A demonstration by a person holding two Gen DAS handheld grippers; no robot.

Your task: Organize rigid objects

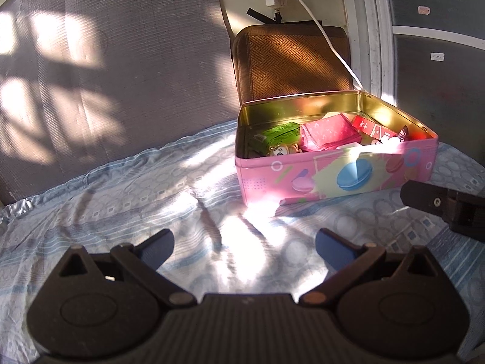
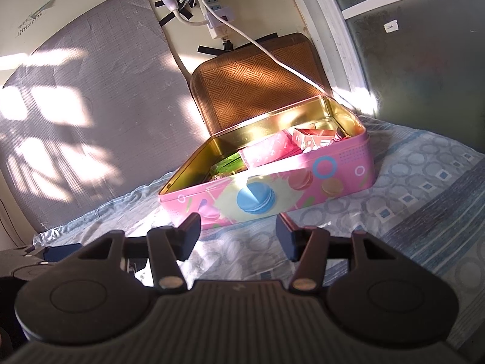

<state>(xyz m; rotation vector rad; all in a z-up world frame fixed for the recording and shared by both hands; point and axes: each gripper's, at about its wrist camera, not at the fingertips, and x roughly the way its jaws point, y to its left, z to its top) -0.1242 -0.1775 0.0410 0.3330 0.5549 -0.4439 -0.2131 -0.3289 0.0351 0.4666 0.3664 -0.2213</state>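
A pink tin box with macaron pictures stands open on the bed, its gold inside lit by the sun. In it lie a green packet, a pink pouch, a red carton and a small bear figure. My left gripper hovers open over the sheet in front of the box, nothing between its blue pads. My right gripper is open too, just short of the box's front wall, empty. Part of the right gripper shows at the left wrist view's right edge.
The bed has a blue patterned sheet. A brown woven cushion leans on the wall behind the box. A white cable hangs from a power strip above. A grey headboard fills the left; a window frame rises at right.
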